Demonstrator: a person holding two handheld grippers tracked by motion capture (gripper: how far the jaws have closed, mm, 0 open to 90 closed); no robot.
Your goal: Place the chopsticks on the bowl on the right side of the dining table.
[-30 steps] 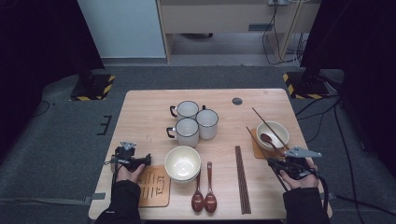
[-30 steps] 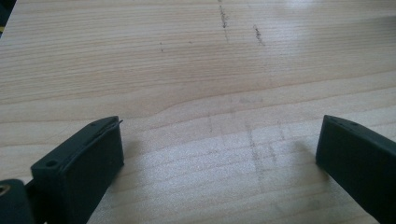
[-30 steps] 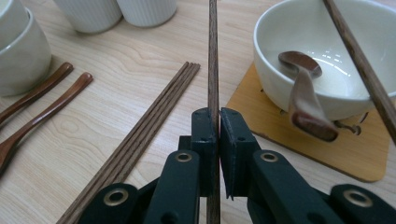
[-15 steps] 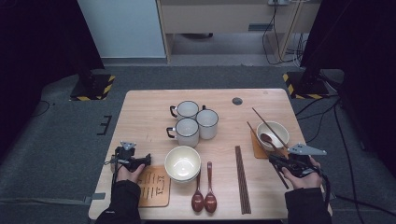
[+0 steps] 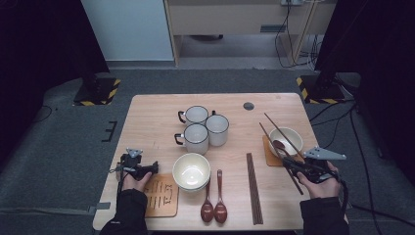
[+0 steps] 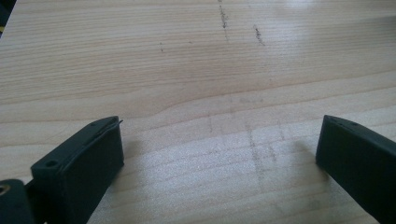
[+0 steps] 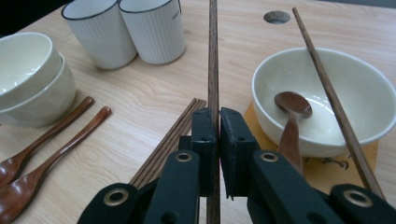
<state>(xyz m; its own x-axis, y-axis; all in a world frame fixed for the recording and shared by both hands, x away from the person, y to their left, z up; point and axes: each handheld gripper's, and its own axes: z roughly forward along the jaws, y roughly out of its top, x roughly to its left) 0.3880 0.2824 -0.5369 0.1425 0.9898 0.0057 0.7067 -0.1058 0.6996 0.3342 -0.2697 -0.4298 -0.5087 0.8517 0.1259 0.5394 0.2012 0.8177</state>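
Near edge of the bench [image 5: 147,112]: right gripper [image 7: 218,123], toward the near right corner, clenched on one chopstick [image 7: 213,56] that runs forward between its jaws, above the bench. Left gripper [image 6: 219,154], toward the near left corner, released, jaws wide apart over bare wood. Between them along the near edge: a coaster [image 5: 159,196], stacked bowls [image 5: 191,171], two spoons [image 5: 213,208] and spare chopsticks [image 5: 253,188]. Right edge: a bowl [image 7: 359,93] holding a spoon [image 7: 292,105], a second chopstick [image 7: 327,88] resting across its rim. Middle: three mugs [image 5: 203,128].
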